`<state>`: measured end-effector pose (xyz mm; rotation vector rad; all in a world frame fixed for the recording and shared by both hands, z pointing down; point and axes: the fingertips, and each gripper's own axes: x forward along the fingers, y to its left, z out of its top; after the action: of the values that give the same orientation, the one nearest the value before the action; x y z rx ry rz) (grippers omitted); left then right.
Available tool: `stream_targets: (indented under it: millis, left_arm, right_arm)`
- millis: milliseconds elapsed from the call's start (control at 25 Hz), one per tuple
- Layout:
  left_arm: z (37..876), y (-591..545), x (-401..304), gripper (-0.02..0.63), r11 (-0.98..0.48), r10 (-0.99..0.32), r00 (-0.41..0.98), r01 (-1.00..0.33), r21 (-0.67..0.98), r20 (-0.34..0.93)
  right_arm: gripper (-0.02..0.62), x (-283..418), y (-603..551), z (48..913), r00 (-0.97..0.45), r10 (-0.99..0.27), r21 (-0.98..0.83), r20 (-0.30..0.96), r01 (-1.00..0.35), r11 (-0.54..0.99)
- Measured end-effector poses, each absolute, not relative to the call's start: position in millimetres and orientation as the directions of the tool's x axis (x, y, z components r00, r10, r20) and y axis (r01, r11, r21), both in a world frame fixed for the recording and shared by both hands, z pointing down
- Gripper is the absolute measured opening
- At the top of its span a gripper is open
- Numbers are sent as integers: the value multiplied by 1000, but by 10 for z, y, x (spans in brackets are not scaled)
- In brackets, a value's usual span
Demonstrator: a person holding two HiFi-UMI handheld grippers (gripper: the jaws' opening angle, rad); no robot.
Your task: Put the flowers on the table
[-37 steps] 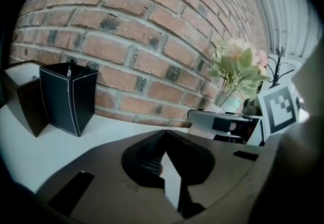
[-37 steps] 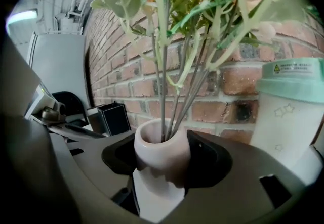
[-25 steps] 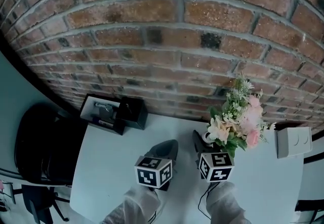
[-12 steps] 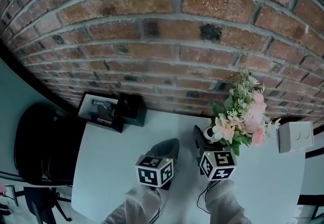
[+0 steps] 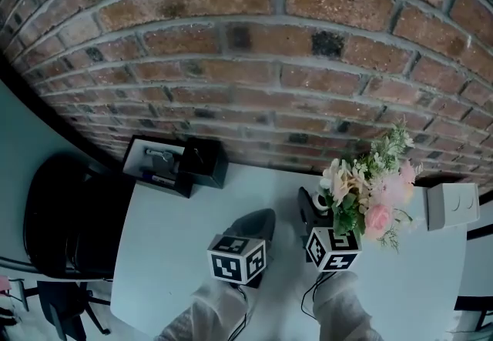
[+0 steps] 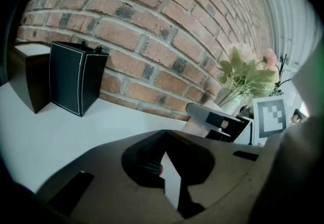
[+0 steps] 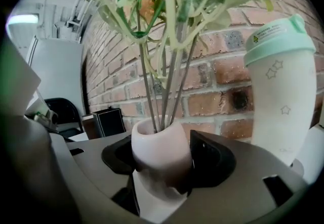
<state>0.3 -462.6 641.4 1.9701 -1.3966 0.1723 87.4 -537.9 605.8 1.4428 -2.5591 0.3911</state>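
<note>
A bouquet of pink and cream flowers stands in a small white vase at the back right of the pale table, close to the brick wall. My right gripper is shut on the vase. In the right gripper view the vase fills the gap between the jaws, with green stems rising from it. Its base is hidden. My left gripper rests to the left, jaws together and holding nothing. From the left gripper view the flowers show at the right.
A white bottle with a mint lid stands just right of the vase. Black boxes and an open case sit at the table's back left. A white box lies at the far right. A black chair stands left of the table.
The bouquet has tipped to the right and a little toward me in the right gripper. The left gripper has stayed where it was.
</note>
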Motion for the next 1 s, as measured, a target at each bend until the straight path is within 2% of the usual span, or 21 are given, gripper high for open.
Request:
stream_targets:
  millis: [320,1000]
  left_arm:
    - [6454,-4524,-72,8,-157,-773,404,-869,470,489]
    - [6394,-4377,-192,8,-172,-774,410,-870,463,483]
  right_arm:
    - [253,901,-5379,6044,-483,-838,-138,253,-875,463]
    - [253,976,-5216,6095,-416,-861,-119,292,-909,399]
